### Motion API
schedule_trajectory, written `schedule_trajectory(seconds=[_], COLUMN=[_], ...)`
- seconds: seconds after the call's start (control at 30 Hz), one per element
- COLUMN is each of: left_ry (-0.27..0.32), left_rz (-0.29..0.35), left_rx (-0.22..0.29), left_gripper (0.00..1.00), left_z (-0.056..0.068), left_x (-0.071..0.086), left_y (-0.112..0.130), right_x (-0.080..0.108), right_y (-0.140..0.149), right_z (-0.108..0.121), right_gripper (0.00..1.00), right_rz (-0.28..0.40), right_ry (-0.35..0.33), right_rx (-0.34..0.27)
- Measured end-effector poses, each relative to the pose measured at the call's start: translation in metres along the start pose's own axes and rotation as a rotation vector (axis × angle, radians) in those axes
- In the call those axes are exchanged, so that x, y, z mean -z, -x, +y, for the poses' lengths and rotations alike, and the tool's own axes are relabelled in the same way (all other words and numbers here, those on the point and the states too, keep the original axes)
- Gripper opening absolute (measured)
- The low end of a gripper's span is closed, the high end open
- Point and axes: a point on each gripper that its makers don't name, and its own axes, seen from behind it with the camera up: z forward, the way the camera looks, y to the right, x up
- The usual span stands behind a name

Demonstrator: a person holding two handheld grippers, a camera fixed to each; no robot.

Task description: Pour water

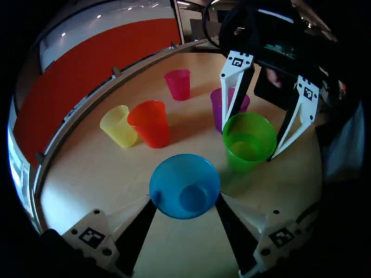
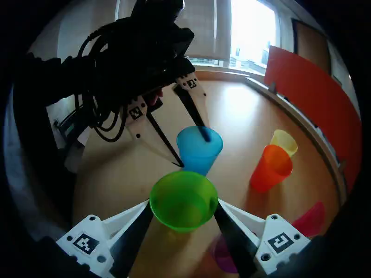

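Blue cup point(image 1: 184, 186) in left tool point(image 1: 184, 200), green cup point(image 1: 248, 139) (translucent plastic)

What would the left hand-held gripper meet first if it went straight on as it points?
The blue cup, already between its fingers. Beyond it, the way looks free between orange cup and green cup; depth is unclear.

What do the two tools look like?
Both the left tool and the right tool have a black body, looping black cables and two white, tapering fingers, each with a square black-and-white marker.
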Motion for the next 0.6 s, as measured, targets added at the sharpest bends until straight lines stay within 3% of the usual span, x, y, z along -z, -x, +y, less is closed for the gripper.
schedule_trajectory(seconds=[0.6], left_ry=[0.004], left_rz=[-0.002], left_rx=[-0.003], left_gripper=[0.86], left_z=[0.0033], left_x=[-0.0039], left_y=[0.0009], right_x=[0.0002], right_y=[0.0064], right_z=[0.0003], right_gripper=[0.91], right_rz=[-0.017], right_ry=[0.001], right_rx=[-0.002])
